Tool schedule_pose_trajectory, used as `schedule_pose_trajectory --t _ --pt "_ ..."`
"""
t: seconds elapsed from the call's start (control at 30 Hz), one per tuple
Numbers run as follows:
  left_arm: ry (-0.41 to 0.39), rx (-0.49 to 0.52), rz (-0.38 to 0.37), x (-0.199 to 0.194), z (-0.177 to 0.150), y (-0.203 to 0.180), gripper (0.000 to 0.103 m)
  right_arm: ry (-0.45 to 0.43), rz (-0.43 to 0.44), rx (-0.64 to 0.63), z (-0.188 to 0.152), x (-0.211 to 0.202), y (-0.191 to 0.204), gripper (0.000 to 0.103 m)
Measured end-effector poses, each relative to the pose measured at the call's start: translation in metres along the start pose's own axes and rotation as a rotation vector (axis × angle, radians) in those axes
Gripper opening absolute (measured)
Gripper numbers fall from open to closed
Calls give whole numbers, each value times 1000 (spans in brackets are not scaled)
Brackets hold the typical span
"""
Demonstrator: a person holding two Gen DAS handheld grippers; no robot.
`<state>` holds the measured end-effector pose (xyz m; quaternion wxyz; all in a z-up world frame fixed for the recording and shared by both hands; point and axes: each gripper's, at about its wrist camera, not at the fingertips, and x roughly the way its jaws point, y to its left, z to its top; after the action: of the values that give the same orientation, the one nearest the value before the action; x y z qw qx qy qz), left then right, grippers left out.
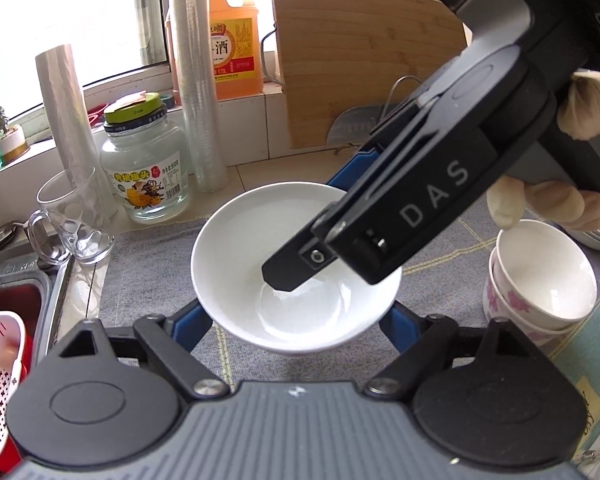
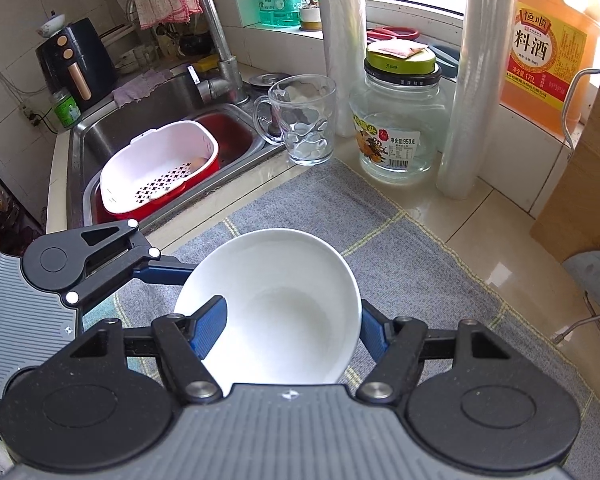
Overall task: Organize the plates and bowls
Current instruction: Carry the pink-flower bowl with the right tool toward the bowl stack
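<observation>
A plain white bowl [image 1: 260,248] [image 2: 296,280] hangs just over the grey cloth mat [image 1: 148,280], gripped from two sides. My left gripper [image 1: 296,320] is shut on it, one blue finger pressing each side of the outer wall. That gripper's finger [image 2: 160,274] also shows in the right wrist view, touching the bowl's left side. My right gripper [image 2: 292,332] is shut on the bowl too, with one finger [image 2: 212,328] inside it and the other outside the rim. Two stacked flowered bowls [image 1: 540,280] stand on the mat to the right.
A glass mug [image 2: 304,120], a lidded glass jar [image 2: 396,120] and tall plastic rolls [image 1: 198,80] stand behind the mat. The sink at left holds a red basin with a white strainer basket [image 2: 160,168]. A wooden cutting board [image 1: 360,60] leans at the back. A gloved hand [image 1: 580,108] holds the right gripper.
</observation>
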<state>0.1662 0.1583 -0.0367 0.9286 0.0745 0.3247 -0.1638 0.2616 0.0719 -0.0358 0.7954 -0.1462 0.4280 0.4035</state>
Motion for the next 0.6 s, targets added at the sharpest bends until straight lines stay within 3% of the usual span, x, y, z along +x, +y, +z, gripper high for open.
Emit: schedule_pose_trajectory --t 0.6 --pt "-21 74 -73 -26 6 -51 89 -62 -59 56 -46 -66 8 75"
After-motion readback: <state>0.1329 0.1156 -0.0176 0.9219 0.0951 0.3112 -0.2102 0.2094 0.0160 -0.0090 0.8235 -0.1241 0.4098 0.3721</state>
